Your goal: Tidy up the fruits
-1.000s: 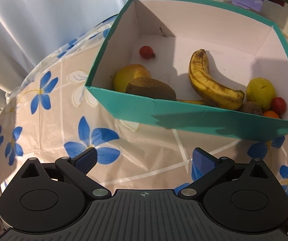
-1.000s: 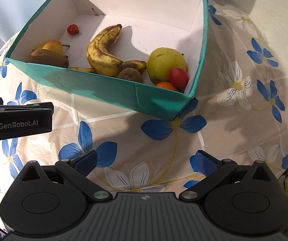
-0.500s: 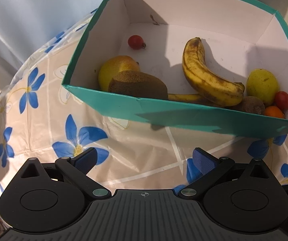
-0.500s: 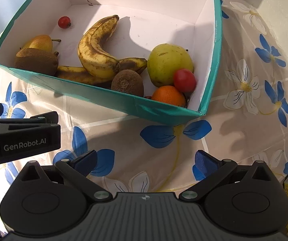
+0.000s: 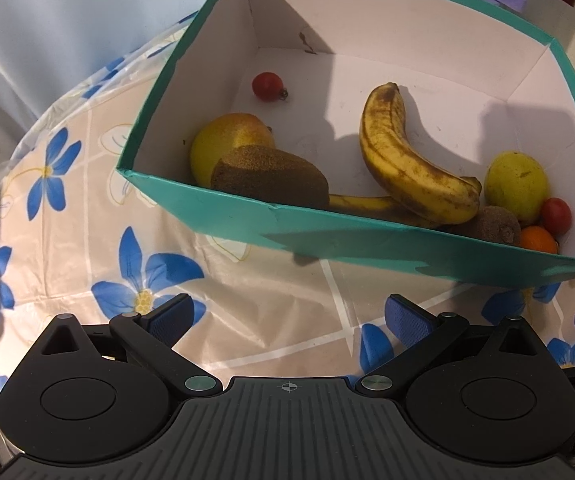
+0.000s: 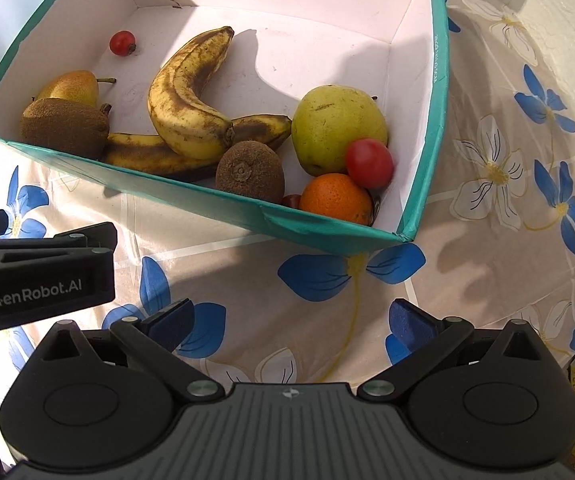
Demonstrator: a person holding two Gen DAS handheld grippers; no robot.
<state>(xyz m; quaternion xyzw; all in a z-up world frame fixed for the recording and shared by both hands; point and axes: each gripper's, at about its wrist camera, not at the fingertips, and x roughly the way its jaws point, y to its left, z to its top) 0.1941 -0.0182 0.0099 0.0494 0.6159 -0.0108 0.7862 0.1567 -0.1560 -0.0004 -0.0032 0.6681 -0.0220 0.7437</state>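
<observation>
While both tools hang short of the teal box (image 6: 327, 236), neither one grips anything: the right hand-held gripper (image 6: 291, 320) sits at the bottom centre of its frame with its blue pads spread wide over the flowered tabletop (image 6: 487, 240), and the left hand-held gripper (image 5: 287, 318) is spread just as wide at the bottom of its own frame. All the fruit lies inside the box, past the near wall. In the right view, the orange (image 6: 335, 198), a red tomato (image 6: 369, 163) and the green pear (image 6: 337, 128) cluster in the lower right corner of the box, straight up-frame from the right tool. The spotted banana (image 6: 187, 96) runs its long axis from upper right down to lower left. In the left view, the big kiwi (image 5: 271, 178) and a yellow pear (image 5: 223, 144) press against the near wall, up and slightly left of that tool. I reckon the right hand is nearer the orange cluster, the left nearer the kiwi, and either must clear the wall first.
</observation>
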